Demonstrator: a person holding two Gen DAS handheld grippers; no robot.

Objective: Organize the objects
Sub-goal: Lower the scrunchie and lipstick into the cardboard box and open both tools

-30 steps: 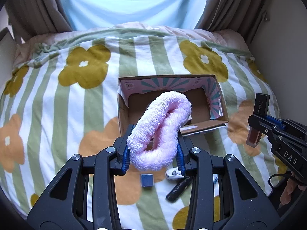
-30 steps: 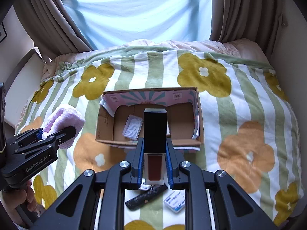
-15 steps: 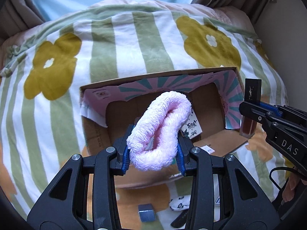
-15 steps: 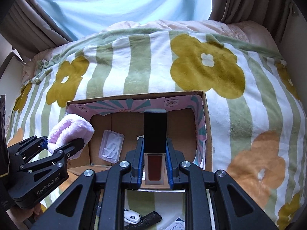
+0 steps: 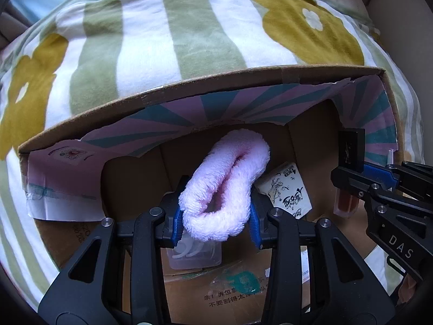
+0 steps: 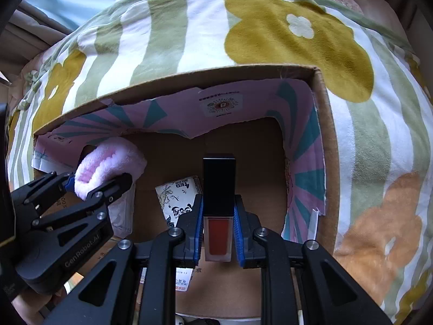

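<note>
While both grippers hang over the open box [image 6: 322, 124] on the bed, I hold a load in each. My left gripper [image 5: 215, 216] is clamped on the pink band [image 5: 226, 187], its loop running forward past the fingers. My right gripper [image 6: 217, 222] grips the lipstick [image 6: 218, 203], long axis straight ahead, cap leading. Directly beneath both sets of fingers lies the box floor, with a printed packet [image 6: 178, 200] between them, so I judge release comes next.

The right tool [image 5: 349, 187] bore "DAS", the left tool [image 6: 100, 181] read "GenRobot.AI", a round sticker [image 6: 223, 106] inside the cardboard box [image 6: 320, 103] showed "B", and Chinese print on the box flap [image 5: 230, 298] was too small to make out.
</note>
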